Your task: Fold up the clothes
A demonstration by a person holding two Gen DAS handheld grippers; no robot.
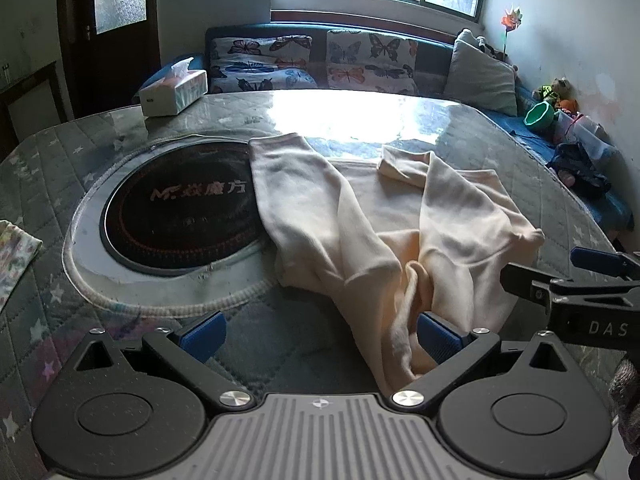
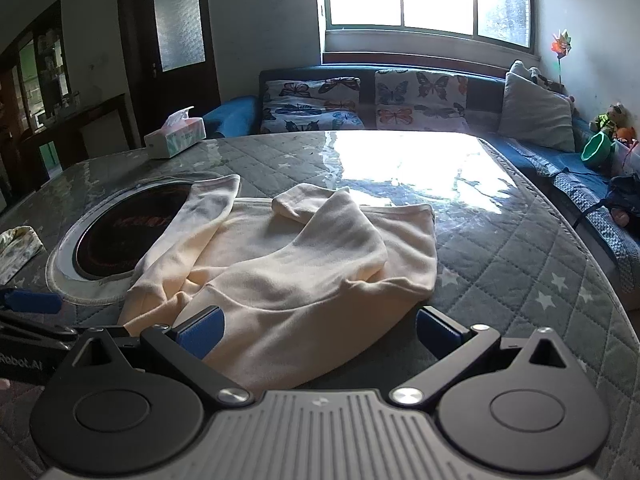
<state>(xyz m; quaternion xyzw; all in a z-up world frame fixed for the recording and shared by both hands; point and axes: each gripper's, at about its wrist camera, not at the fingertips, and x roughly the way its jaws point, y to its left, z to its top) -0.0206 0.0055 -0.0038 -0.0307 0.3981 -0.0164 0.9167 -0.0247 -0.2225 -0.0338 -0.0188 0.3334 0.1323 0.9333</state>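
- Left gripper [image 1: 320,332]: jaws wide, holding nothing; the cream top's [image 1: 380,232] bunched near edge brushes its right finger.
- Right gripper [image 2: 320,330]: jaws wide, near edge lying between them.
- Best pinch both near corners evenly before lifting.

one cream garment [image 1: 360,216], two butterfly cushions [image 1: 260,62], one tissue box [image 1: 174,92]
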